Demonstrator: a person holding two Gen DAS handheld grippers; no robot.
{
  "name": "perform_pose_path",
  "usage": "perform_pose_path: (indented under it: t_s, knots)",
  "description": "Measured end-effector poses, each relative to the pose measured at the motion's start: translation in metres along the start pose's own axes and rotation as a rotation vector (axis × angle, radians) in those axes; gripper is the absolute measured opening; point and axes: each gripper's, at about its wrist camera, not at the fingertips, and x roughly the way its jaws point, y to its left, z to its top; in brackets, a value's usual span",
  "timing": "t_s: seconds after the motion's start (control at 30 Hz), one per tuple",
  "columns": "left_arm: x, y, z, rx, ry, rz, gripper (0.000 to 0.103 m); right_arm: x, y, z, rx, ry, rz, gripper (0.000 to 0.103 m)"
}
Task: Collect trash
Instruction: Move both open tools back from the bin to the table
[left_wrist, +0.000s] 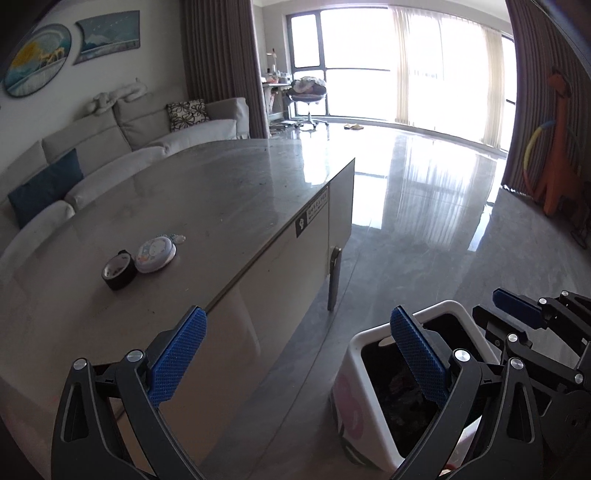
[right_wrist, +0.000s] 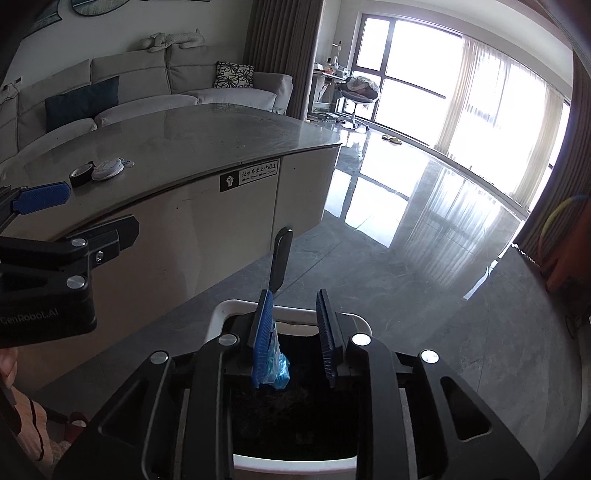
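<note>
A white trash bin (right_wrist: 236, 306) with a dark liner stands on the floor beside the table, right under my right gripper (right_wrist: 294, 295). Its jaws stand a little apart. A crumpled piece of light blue plastic (right_wrist: 277, 363) clings to the left pad and hangs over the bin's mouth; the right pad does not touch it. My left gripper (left_wrist: 298, 314) is wide open and empty, hovering over the table edge next to the bin (left_wrist: 369, 336). On the grey table (left_wrist: 221, 184) lie a black tape roll (left_wrist: 119, 269) and a round white tin (left_wrist: 155, 253).
A dark table leg (left_wrist: 334, 277) stands just beyond the bin. A light sofa (left_wrist: 110, 147) runs behind the table. Glossy grey floor (left_wrist: 424, 221) stretches toward the windows, with an office chair (left_wrist: 308, 96) far off and an orange toy dinosaur (left_wrist: 557, 147) by the right curtain.
</note>
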Motion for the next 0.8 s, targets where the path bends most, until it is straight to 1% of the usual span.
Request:
perform_pose_path:
  t_s: [0.03,0.1,0.13,0.17,0.2,0.33,0.53,0.67,0.8]
  knots:
    - [0.0,0.002,0.0,-0.003,0.0,0.001,0.099,0.005,0.0,-0.001,0.004,0.024,-0.002,0.045]
    - [-0.002,0.005,0.0,-0.008,-0.001,0.002,0.099,0.016,0.0,-0.004,0.011,0.075,-0.012,0.073]
    - [-0.003,0.006,0.0,-0.007,-0.001,0.003,0.099,0.018,-0.001,-0.005,0.02,0.084,-0.008,0.078]
    - [-0.003,0.007,0.0,-0.007,-0.004,0.001,0.099,0.019,-0.002,-0.005,0.029,0.083,-0.005,0.094]
    - [-0.004,0.008,0.0,-0.007,-0.01,0.0,0.099,0.018,-0.003,-0.005,0.033,0.074,-0.001,0.099]
    - [-0.008,0.009,0.0,-0.008,-0.021,-0.001,0.099,0.007,-0.002,-0.002,0.027,0.005,-0.026,0.099]
    - [-0.014,0.015,0.0,-0.015,-0.039,0.008,0.099,-0.01,0.006,0.004,0.011,-0.078,-0.016,0.099]
    - [-0.016,0.02,0.001,-0.025,-0.047,0.019,0.099,-0.017,0.016,0.009,-0.011,-0.113,-0.006,0.099]
    - [-0.02,0.032,0.003,-0.051,-0.055,0.029,0.099,-0.019,0.029,0.019,-0.052,-0.136,0.01,0.099]
